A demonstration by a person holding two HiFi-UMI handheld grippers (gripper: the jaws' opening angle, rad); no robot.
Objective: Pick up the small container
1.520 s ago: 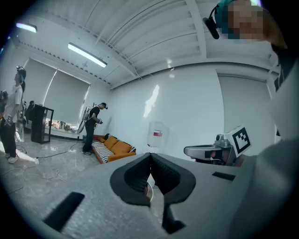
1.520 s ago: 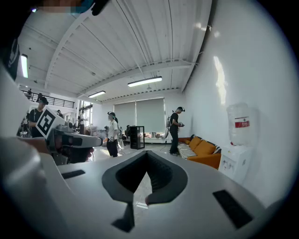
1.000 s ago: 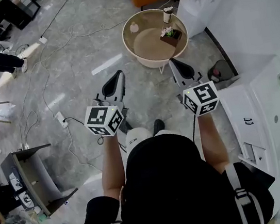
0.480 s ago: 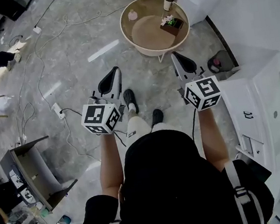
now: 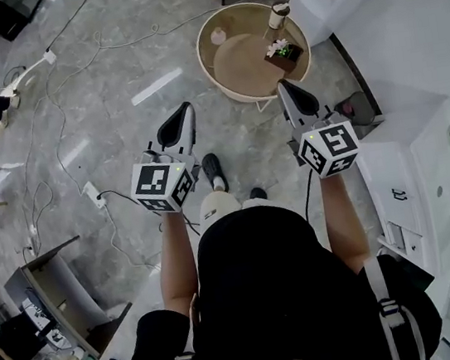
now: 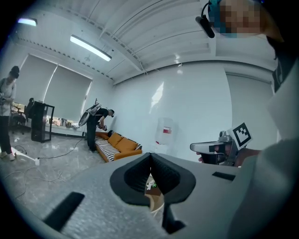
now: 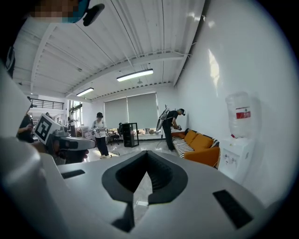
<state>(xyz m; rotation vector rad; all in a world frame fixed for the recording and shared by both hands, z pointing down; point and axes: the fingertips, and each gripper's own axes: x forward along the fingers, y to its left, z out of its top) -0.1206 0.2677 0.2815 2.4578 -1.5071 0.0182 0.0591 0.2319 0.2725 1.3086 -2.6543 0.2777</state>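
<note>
Because the round table (image 5: pixel 238 72) stands well ahead of you across open floor, you carry both tools out in front at waist height, roughly level and aimed toward it, one on either side of your body. The left gripper (image 5: pixel 184 115) has its jaws pressed together with nothing between them. The right gripper (image 5: pixel 289 94) reads the same in its own view: tips meeting, nothing held. Keeping them closed makes sense at this range, since there is nothing within reach to grasp.

The small container (image 5: pixel 219 36), a pale little jar by the look of it, sits on the far left part of the tabletop, apart from the other items. I judge it to be your target, as it is the smallest vessel there. Whether it has a lid or anything inside is too small to tell.

On the right side of the table, a dark box (image 5: pixel 284 50) holds a small plant with white blooms and green leaves. Just beyond it, near the rim, stands a cup (image 5: pixel 277 16) whose contents cannot be seen.

The pick itself has not begun. You will need to close the distance and open one tool first, most likely the left, which lines up nearer the jar's side.
</note>
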